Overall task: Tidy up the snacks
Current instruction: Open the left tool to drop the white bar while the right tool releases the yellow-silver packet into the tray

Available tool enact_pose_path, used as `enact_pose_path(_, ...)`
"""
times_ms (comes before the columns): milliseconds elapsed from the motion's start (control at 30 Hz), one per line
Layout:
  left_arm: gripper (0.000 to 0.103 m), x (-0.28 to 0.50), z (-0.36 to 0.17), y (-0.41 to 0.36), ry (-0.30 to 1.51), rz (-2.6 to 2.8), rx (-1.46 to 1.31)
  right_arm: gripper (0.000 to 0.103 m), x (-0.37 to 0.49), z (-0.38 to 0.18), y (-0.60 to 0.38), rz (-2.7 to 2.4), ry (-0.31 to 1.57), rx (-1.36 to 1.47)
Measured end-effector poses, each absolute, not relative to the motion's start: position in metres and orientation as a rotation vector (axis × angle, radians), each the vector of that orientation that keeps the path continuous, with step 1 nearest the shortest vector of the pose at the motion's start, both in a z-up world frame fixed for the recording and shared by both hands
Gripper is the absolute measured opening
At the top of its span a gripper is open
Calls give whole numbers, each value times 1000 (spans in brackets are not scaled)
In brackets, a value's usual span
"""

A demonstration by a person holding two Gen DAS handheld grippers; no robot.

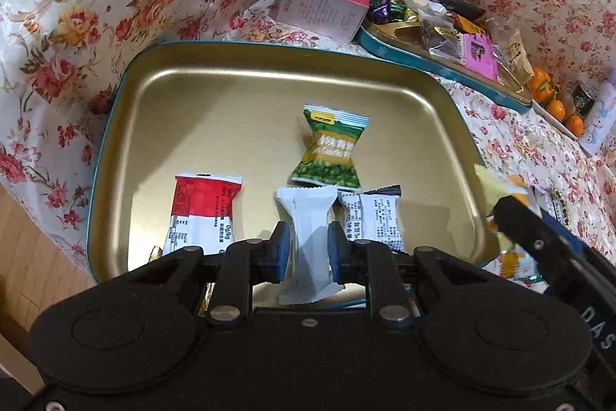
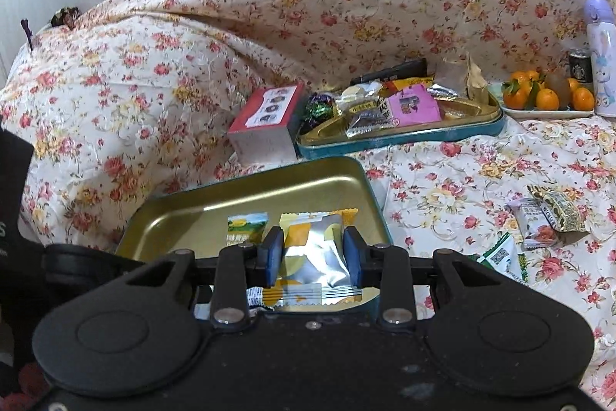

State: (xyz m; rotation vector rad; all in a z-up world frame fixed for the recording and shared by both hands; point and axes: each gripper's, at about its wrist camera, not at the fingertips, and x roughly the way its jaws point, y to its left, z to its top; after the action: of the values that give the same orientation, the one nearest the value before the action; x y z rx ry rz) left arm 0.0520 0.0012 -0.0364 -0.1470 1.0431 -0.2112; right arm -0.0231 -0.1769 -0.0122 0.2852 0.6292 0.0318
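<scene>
Left gripper [image 1: 308,249], blue pads pinching a crinkly white snack packet [image 1: 306,237] at lower centre, above a shallow gold rectangular tin tray [image 1: 231,95]. Right gripper [image 2: 312,255] clamped on a glossy silver-and-orange foil pouch [image 2: 313,249], low centre, over the same tray's near edge.

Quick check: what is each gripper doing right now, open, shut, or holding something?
Left gripper: closed on a white snack packet, over the gold tray.
Right gripper: closed on a silver and yellow snack packet.
</scene>
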Motion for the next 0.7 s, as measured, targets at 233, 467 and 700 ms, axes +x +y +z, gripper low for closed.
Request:
enact_pose_path(233, 28, 52, -36, 0, 1056, -197, -143, 36, -13, -18, -163, 55, 695, 237)
enact_pose_path(467, 28, 51, -35, 0, 1057, -200, -149, 37, 3, -25, -151, 67, 738, 208)
enact_pose_path(700, 28, 51, -36, 1, 1058, -201, -153, 38, 8, -30, -149, 68, 739, 206)
